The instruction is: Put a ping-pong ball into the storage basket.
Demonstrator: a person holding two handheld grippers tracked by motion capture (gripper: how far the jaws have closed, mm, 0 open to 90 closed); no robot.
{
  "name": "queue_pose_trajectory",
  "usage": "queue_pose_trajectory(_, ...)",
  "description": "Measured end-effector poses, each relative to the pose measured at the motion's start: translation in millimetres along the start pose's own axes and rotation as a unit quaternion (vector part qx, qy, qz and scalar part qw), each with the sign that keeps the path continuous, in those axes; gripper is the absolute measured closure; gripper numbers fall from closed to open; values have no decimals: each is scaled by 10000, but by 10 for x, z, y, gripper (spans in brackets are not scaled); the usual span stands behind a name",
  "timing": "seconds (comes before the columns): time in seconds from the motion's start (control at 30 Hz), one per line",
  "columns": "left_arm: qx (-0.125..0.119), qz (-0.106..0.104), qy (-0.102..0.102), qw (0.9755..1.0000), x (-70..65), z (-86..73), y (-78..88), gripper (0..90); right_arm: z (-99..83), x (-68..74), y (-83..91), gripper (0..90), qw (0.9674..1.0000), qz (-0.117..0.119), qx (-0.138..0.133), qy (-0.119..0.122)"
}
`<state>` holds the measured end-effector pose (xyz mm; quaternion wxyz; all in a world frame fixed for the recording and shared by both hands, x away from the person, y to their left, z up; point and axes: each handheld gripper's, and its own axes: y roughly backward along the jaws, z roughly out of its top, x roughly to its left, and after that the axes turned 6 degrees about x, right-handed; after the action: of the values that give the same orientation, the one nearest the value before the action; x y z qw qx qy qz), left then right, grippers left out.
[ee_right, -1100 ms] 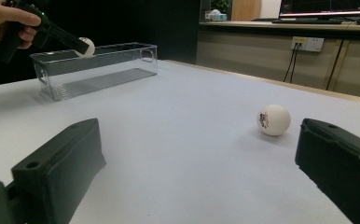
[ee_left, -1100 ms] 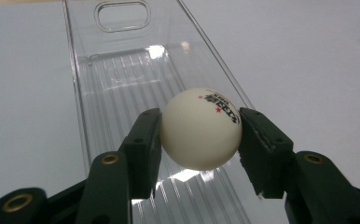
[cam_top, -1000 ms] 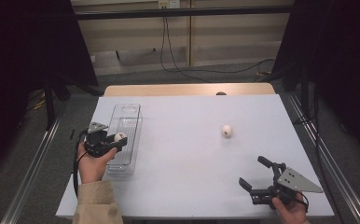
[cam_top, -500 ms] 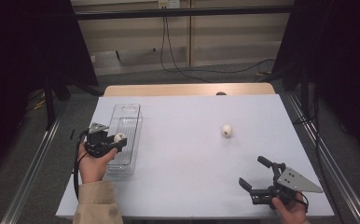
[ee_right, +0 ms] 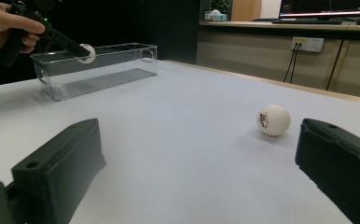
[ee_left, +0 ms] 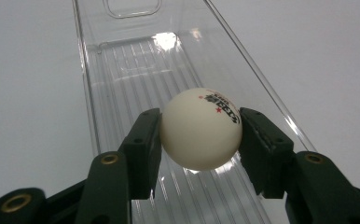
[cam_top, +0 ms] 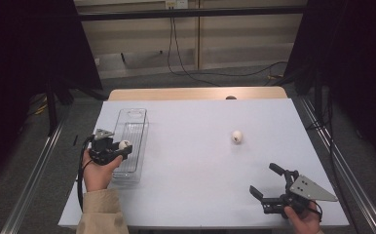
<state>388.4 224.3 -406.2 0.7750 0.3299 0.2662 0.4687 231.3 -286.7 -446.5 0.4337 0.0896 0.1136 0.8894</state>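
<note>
At the bottom right of the high view, nearest the camera, the right gripper [cam_top: 266,184] rests low over the white tabletop [cam_top: 196,185] with its two black jaws spread wide and nothing between them. In the right gripper view those jaws frame bare table, and a second small white table-tennis ball with dark print [ee_right: 273,120] lies beyond them, right of centre, well apart from both pads.

At the lower left of the high view, the left gripper [cam_top: 123,148] is held above the near end of a long clear plastic box [cam_top: 138,127]. Its jaws are clamped on a small white table-tennis ball with black lettering and red stars [ee_left: 201,129]; in the left gripper view the pads press on the ball's two sides, and the box's ribbed floor runs away beneath it toward the top of the frame.

Farther up the high view, right of centre, the loose ball [cam_top: 236,136] sits alone on the table.
</note>
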Motion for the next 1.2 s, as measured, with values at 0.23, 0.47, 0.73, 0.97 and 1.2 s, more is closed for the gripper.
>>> queue_pose_trajectory(0.23, -9, 50, -7, 10000, 5, -8, -5, 505, 1, 0, -1, 2, 10000, 1, -2, 4)
queue_pose_trajectory(0.47, -28, 39, 3, 10000, 3, -8, -8, 451, 1, 4, -6, 2, 10000, 7, 2, -2)
queue_pose_trajectory(0.73, -119, -4, -11, 9999, -28, 14, 22, 398, 1, 2, -8, 2, 10000, 3, -4, 6)
queue_pose_trajectory(0.97, -143, -47, -101, 9998, -78, 51, 55, 341, 2, -1, -9, 2, 10000, 6, -5, 14)
queue_pose_trajectory(1.2, -197, -81, -183, 9996, -143, 96, 88, 289, 3, 0, -13, 2, 10000, 18, 0, 15)
